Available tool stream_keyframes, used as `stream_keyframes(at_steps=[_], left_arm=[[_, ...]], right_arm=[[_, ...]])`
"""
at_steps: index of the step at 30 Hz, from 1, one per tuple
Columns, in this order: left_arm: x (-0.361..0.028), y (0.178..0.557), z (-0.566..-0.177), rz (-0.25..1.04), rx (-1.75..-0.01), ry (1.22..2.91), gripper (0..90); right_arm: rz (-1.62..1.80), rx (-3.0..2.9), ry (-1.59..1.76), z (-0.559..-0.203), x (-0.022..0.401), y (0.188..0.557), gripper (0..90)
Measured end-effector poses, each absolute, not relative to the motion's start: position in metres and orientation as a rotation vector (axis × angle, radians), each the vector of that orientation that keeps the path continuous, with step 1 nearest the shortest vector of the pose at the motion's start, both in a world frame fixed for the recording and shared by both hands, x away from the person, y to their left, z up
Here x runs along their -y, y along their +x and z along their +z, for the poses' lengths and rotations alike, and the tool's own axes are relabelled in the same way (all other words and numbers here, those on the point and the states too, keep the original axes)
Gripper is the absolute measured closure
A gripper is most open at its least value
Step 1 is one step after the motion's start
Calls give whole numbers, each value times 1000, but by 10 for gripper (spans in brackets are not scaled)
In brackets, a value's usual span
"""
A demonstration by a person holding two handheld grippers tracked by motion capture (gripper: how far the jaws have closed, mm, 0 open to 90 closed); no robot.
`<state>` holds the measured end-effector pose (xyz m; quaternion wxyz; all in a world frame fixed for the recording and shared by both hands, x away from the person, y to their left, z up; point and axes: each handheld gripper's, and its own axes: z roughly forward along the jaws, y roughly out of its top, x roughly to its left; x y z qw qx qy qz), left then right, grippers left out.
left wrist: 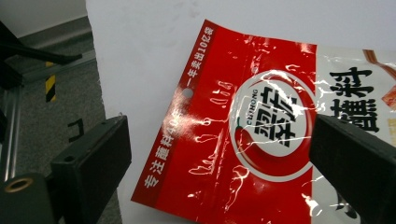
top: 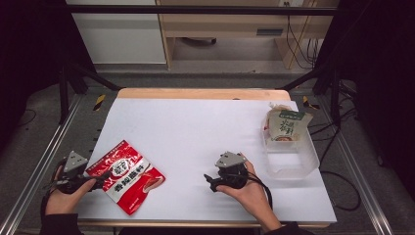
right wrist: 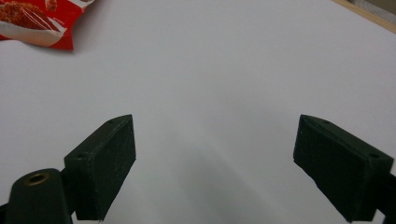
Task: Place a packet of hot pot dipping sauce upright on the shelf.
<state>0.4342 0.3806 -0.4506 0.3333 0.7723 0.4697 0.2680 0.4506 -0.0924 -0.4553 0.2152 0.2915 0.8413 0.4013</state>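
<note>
Step in hand, by my judgement: approach to grasp. The left tongs [top: 98, 180] stand wide open astride the top edge of the red sauce packet [top: 126, 175], which lies flat at seven o'clock on the worktop [top: 195, 127], ungripped. Next move: close squarely on that edge. The right tongs [top: 211, 182] idle, wide open and empty. The high view adds a clear tub [top: 289, 155] at three o'clock holding another packet [top: 286, 125]; the left gripper view shows the hang hole [left wrist: 187, 93].

The high view looks forward and down from the person's side onto the whole white table [top: 195, 127], far enough to take in the floor beyond. The left gripper view sits low and close at the table's left edge, facing the red packet [left wrist: 243, 130] between its jaws. The right gripper view hovers close over bare tabletop, facing toward that packet [right wrist: 37, 23]. All three views share the packet [top: 126, 175].
</note>
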Motion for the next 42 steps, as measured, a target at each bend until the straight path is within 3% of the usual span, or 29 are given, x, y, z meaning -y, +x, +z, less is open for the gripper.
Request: stream_keyframes(at_steps=[28,31,40,42], left_arm=[[-398,438,-471,577,-1282,2066,94],[-397,436,-469,565,-1265,2061,144],[-383,426,-455,541,-1212,2041,174],[-382,424,-453,488,-1225,2022,250]], right_arm=[[1076,-2361,787,-459,90,451,139],[1073,-2363,784,-460,90,451,139],[1070,-2374,773,-461,90,451,143],[1065,-2380,772,-461,89,450,143]])
